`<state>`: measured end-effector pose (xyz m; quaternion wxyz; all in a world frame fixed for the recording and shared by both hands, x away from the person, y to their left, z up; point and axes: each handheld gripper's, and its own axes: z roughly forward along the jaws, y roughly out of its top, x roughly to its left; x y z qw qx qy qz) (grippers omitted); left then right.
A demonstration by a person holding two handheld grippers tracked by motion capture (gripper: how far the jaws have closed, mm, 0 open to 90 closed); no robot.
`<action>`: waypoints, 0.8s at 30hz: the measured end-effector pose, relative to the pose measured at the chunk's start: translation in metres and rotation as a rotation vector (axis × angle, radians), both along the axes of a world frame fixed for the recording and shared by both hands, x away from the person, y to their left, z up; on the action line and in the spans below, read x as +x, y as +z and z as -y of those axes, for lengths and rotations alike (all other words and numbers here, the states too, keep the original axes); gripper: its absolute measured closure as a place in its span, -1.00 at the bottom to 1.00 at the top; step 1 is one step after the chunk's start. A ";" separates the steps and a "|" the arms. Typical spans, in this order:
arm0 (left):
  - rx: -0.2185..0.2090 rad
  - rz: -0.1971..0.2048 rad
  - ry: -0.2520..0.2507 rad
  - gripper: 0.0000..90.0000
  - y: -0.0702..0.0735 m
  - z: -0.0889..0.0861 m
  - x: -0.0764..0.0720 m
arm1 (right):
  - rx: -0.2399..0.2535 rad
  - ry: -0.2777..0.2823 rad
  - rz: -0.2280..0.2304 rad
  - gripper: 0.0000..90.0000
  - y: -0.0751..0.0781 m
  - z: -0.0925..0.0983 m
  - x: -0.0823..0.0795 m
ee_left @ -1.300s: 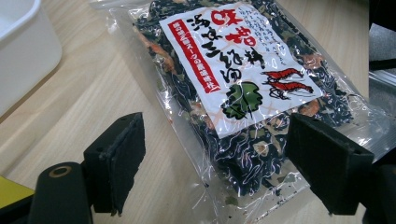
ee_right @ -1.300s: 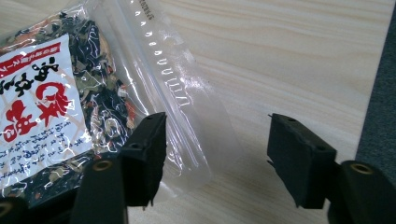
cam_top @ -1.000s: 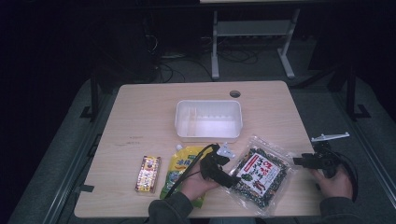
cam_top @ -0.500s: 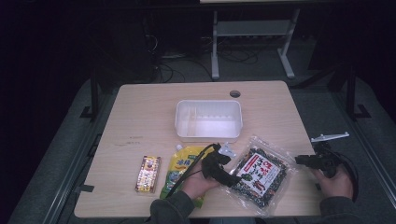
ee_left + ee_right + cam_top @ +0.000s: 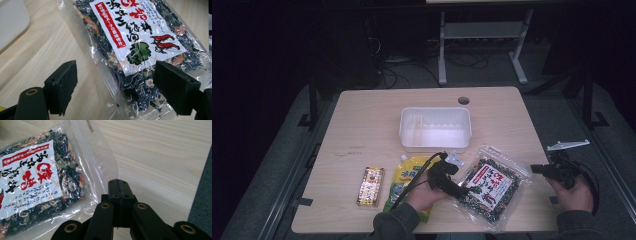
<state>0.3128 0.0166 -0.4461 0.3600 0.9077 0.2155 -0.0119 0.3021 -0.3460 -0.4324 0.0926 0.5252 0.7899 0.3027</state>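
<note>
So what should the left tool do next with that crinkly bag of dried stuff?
Probably ease the left tool down and shut its jaws on the near edge of the seaweed bag. The jaws stand open with the bag's clear edge between them but not pinched yet. The white tub sits just beyond, a likely place for it.

A clear plastic bag of dark dried seaweed (image 5: 490,186) with a white label, red lettering and red shrimp drawings lies flat and sealed on the wooden tabletop, tilted diagonally, at the frame's lower centre-right.
</note>
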 end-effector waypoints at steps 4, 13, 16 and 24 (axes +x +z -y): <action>-0.012 -0.009 0.000 -0.58 0.001 -0.001 0.002 | -0.012 0.008 0.020 1.00 0.008 -0.002 -0.003; -0.017 -0.019 0.004 -0.61 -0.001 -0.001 0.006 | -0.030 0.024 0.067 1.00 0.029 -0.006 -0.007; -0.023 -0.027 0.009 -0.63 -0.002 0.000 0.007 | -0.035 0.030 0.092 1.00 0.039 -0.008 -0.011; -0.044 -0.059 0.006 -0.63 -0.003 -0.001 0.011 | -0.040 0.051 0.122 1.00 0.054 -0.012 -0.016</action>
